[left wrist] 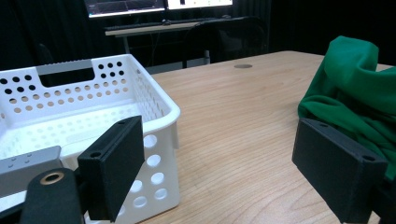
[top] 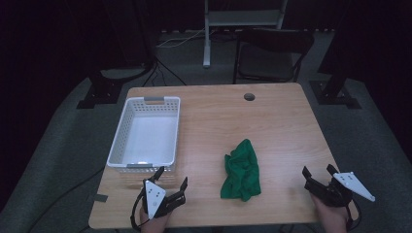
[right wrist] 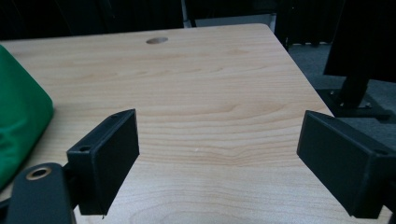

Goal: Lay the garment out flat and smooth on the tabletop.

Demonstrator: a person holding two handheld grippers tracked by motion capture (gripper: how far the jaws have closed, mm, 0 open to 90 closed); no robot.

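Observation:
A crumpled green cloth [top: 241,171] lies on the wooden table [top: 272,126], right of centre and toward the front. The same green cloth [left wrist: 359,100] rises just past my left gripper's right jaw, and its edge [right wrist: 18,116] lies at the left in the right gripper view. A white perforated basket [top: 145,133] stands empty at the table's left; the basket's near corner [left wrist: 159,140] sits behind my left jaw. My left gripper [top: 171,175] rests open at the front edge, below the basket. At the front right corner my right gripper [top: 318,171] is open over bare wood. Nothing is between either pair of jaws.
A round cable hole [top: 249,96] is set in the table's far edge. A dark chair [top: 269,56] and a grey stand [top: 209,34] are behind the table. Black stand feet [top: 99,92] flank it on the floor. Monitors [left wrist: 154,5] glow in the left gripper view.

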